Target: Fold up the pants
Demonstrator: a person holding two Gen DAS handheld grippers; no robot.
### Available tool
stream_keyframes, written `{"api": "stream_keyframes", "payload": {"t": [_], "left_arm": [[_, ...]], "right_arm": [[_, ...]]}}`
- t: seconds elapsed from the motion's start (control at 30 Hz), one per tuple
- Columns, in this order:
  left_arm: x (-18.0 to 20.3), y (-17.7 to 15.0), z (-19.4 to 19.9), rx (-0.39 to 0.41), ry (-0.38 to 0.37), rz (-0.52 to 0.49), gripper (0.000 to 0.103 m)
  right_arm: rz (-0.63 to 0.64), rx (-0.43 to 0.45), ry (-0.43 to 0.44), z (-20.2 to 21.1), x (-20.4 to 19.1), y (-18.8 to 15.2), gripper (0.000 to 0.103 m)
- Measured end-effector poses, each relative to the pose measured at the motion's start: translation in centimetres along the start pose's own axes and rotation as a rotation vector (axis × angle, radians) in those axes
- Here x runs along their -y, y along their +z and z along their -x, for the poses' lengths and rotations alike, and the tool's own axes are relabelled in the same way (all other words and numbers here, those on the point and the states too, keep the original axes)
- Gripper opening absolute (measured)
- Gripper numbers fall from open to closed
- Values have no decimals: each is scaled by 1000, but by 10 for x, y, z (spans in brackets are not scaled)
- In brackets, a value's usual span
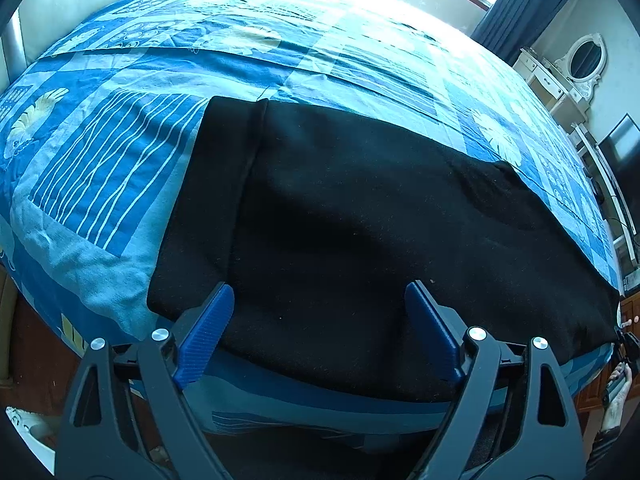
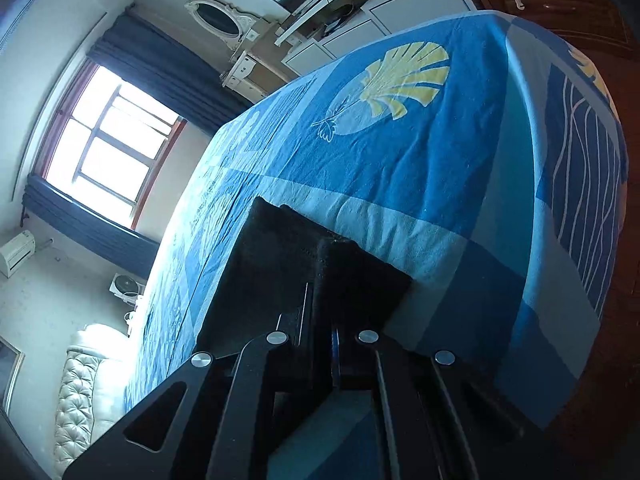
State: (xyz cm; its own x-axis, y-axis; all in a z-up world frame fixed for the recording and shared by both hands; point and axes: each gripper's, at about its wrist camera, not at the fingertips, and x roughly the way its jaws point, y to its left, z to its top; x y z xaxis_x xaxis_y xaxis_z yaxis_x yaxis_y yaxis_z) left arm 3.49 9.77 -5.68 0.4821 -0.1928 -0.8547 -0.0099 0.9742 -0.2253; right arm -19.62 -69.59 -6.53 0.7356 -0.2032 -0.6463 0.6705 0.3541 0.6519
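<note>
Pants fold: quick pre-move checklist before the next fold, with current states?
1. Black pants lie on the bed: ok, though the near edge hangs slightly past the bed's front edge.
2. Left tongs open, blue pads either side of the near edge, not pressing on it: ok.
3. Right tongs shut on a pants corner: ok; black fabric sits between the closed fingers.
4. Fabric flat enough to fold: not ok; a rumpled patch shows at the far right, and a lengthwise fold at the left.
5. Landing area on the bed beyond the pants free of objects: ok.
6. Layers under the top one aligned: cannot tell.
</note>
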Motion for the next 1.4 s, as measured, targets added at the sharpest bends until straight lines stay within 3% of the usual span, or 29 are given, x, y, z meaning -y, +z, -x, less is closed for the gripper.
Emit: {"api": "stream_keyframes", "payload": {"t": [0.33, 0.47, 0.53, 0.57, 0.7, 0.87, 0.97, 1.1, 1.23, 1.37, 1.4], "left_arm": [[2, -2, 1, 10, -3, -19, 87], [4, -5, 6, 30, 1, -39, 87], [5, -6, 11, 38, -3, -43, 87], [5, -6, 14, 46, -4, -44, 87], [10, -5, 30, 91, -29, -42, 87], [23, -1, 49, 164, -50, -81, 87], [27, 1, 52, 178, -65, -87, 87], [26, 1, 46, 158, -70, -73, 88], [21, -2, 39, 127, -75, -40, 88], [15, -6, 32, 104, -83, -1, 88], [14, -7, 31, 100, -87, 6, 88]], "right_arm": [[-79, -26, 68, 21, 27, 7, 9], [-43, 45, 6, 44, 25, 20, 27], [-31, 46, 0, 48, 28, 32, 31], [-21, 25, 7, 46, 27, 38, 31], [74, -99, 54, 24, 13, 60, 53], [144, -265, 123, -20, 3, 81, 55], [180, -328, 99, -39, 0, 80, 55], [199, -395, 148, -53, 0, 80, 67], [274, -476, 160, -57, -9, 71, 65], [342, -511, 110, -60, -19, 56, 49], [337, -518, 106, -60, -20, 53, 39]]}}
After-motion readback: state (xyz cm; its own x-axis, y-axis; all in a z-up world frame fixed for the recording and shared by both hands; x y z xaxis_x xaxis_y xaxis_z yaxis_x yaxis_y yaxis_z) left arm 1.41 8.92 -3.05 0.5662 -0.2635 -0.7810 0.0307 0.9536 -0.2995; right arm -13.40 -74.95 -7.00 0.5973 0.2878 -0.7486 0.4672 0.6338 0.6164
